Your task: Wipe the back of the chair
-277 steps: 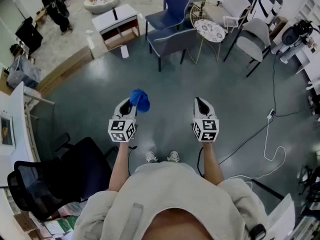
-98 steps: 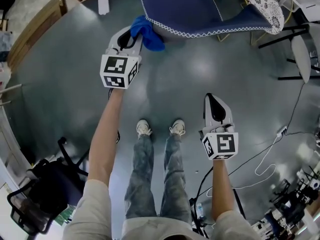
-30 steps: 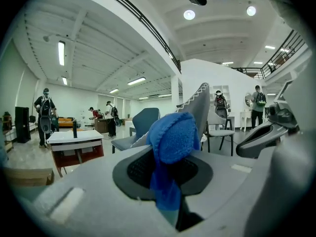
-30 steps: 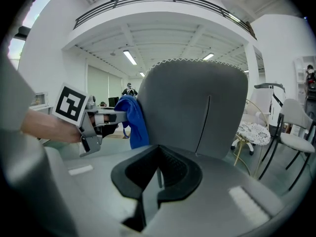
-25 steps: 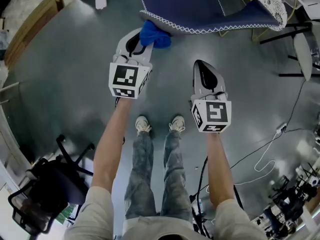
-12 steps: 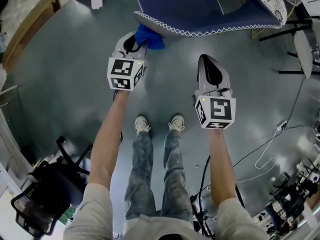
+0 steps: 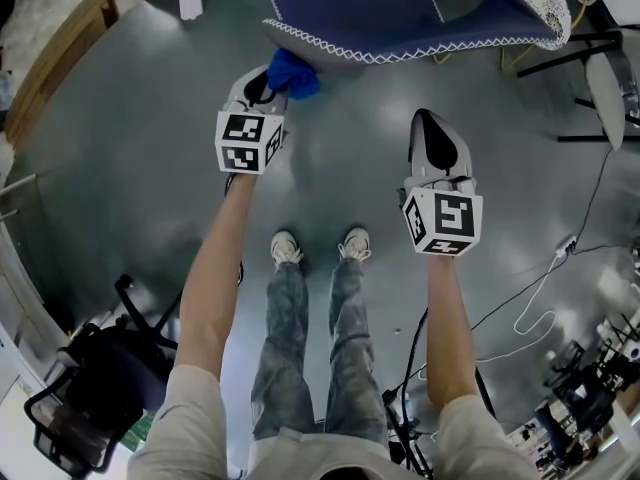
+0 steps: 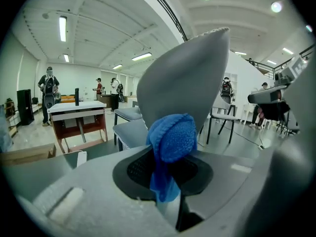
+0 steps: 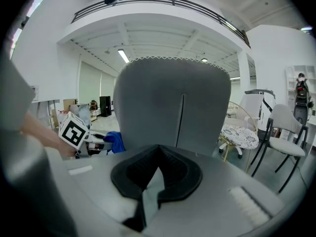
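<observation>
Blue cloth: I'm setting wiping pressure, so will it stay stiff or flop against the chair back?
Probably floppy: the blue cloth bunches above the left tool and a tail droops below. Its knit texture likely grips the chair back rather than sliding.

We have walked from the open floor up to the blue chair (image 7: 400, 8), our left hand-held gripper (image 7: 266, 82) has brought the blue cloth (image 7: 293, 72) against the left end of its backrest edge, and our right hand-held gripper (image 7: 432, 124) has risen from near our feet toward that backrest.

Blue cloth (image 7: 293, 72) against chair back (image 7: 400, 8)
</observation>
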The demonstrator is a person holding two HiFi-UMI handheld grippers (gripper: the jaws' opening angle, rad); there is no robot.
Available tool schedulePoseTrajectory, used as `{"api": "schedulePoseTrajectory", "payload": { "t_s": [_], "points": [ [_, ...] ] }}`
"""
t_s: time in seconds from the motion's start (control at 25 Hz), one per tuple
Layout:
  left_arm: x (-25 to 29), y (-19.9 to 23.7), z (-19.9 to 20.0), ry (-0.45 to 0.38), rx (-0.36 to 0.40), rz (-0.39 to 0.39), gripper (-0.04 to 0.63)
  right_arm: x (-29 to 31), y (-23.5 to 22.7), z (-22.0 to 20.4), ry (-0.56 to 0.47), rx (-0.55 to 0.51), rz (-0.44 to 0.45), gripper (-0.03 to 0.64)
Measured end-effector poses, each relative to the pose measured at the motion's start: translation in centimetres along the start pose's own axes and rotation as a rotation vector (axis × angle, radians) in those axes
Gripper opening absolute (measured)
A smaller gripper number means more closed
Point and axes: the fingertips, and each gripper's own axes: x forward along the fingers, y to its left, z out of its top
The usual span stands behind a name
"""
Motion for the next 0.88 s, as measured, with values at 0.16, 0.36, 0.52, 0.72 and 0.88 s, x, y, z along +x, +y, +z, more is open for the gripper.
{"api": "schedulePoseTrajectory", "payload": {
  "t_s": [0.16,0.36,0.52,0.72,0.88],
  "points": [
    [-0.9,-0.1,-2.1,0.041,-0.014,0.012,0.069,-0.8,0.4,-0.2,0.003,-0.010,0.009,0.000],
    [-3.0,-1.1,-2.3,0.023,-0.016,0.022,0.069,-1.8,0.5,-0.2,0.001,-0.012,0.009,0.000],
    [-4.9,-2.7,0.4,-0.055,0.005,0.020,0.069,-2.8,0.6,-0.2,0.000,-0.014,0.010,0.000],
    [-7.4,-5.0,5.3,-0.153,0.037,-0.012,0.069,-3.9,1.3,-0.2,0.001,-0.018,0.014,0.000],
    [-8.6,-6.8,9.8,-0.235,0.059,-0.024,0.069,-4.6,1.2,-0.3,0.004,-0.022,0.018,0.000]
  ]
}}
